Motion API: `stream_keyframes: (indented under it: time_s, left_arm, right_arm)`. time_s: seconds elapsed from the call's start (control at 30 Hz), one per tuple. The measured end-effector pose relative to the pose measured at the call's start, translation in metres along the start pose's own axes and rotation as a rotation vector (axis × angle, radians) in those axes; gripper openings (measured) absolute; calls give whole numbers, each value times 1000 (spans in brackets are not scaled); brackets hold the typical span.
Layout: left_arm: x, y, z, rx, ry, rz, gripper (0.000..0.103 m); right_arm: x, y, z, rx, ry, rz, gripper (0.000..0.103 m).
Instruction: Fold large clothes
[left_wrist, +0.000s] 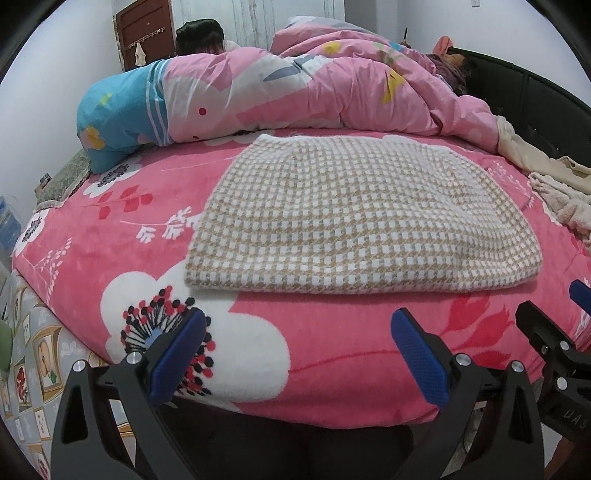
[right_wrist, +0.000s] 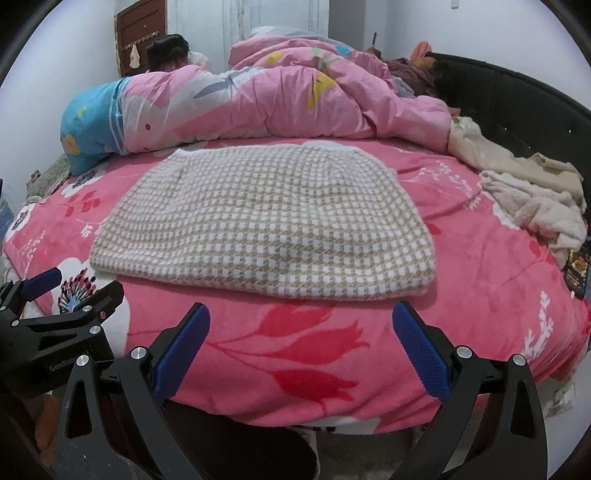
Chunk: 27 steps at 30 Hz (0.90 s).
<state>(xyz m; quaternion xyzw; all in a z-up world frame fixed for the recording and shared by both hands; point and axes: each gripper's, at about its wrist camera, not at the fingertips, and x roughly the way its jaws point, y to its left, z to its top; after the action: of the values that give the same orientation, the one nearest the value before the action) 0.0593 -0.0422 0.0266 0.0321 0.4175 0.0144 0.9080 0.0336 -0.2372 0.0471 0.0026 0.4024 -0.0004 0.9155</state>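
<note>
Lying folded: one checked garment (left_wrist: 354, 218).

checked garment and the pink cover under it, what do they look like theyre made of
Checked garment: looks like a thick woven or knitted fabric, maybe wool blend, matte; the tan and white houndstooth squares show a raised, coarse texture and the folded edge is bulky.
Pink cover: looks like plush fleece or flannel; soft fuzzy nap with a faint sheen and slightly blurred edges on the printed flowers.

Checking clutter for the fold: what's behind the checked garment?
Behind the checked garment lies a bunched pink duvet across the pink floral blanket. Beige clothes sit to its right. Whatever lies under the duvet is covered.
</note>
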Motion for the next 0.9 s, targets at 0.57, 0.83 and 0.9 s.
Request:
stream_keyframes:
  time_s: [0.57,0.83,0.9]
  left_arm:
    - [-2,-1,0,2,-1,-10,99]
    - [-2,-1,0,2,0,-11,99]
    - [-2,-1,0,1,-1,-11,99]
  right_arm:
    - [5,-1,-2,2,23,-13,96]
    - [4,0,-2,1,24,-17,96]
    - [4,1,-2,2,23,-19,96]
